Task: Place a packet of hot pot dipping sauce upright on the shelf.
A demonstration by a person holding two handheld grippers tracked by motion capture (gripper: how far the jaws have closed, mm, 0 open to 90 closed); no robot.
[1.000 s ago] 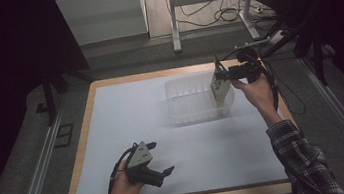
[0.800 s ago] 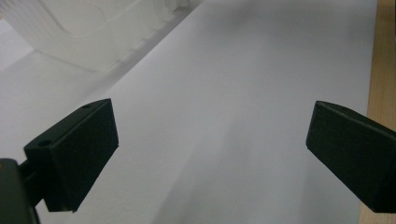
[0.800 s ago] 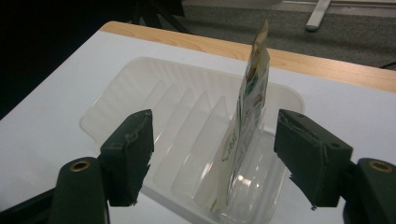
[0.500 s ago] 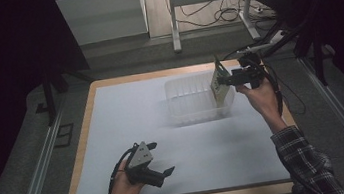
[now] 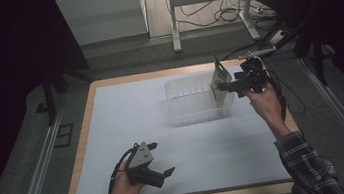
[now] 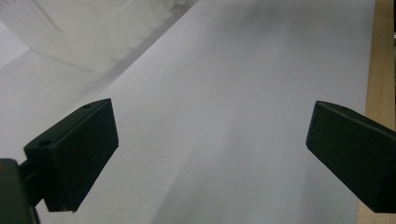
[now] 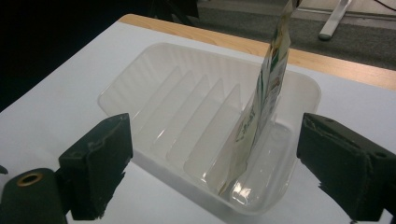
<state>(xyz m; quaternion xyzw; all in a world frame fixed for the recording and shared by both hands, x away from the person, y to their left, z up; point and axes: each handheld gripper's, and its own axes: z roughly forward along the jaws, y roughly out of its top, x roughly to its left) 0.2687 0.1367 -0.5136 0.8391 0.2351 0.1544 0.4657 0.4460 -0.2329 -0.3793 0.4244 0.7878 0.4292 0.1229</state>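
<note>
The packet [image 7: 261, 107] stands on edge in the end slot of the clear tray [image 7: 140, 84], near the table's [image 5: 108, 87] far right corner. The right gripper [image 7: 215, 163] has just been opening; its jaws stand wide, clear of the packet. The left gripper [image 5: 160, 159] rests open near the front edge, holding nothing.

High view overhead facing forward, gripper views low and close (sharing the tray [image 5: 196, 106]).
</note>
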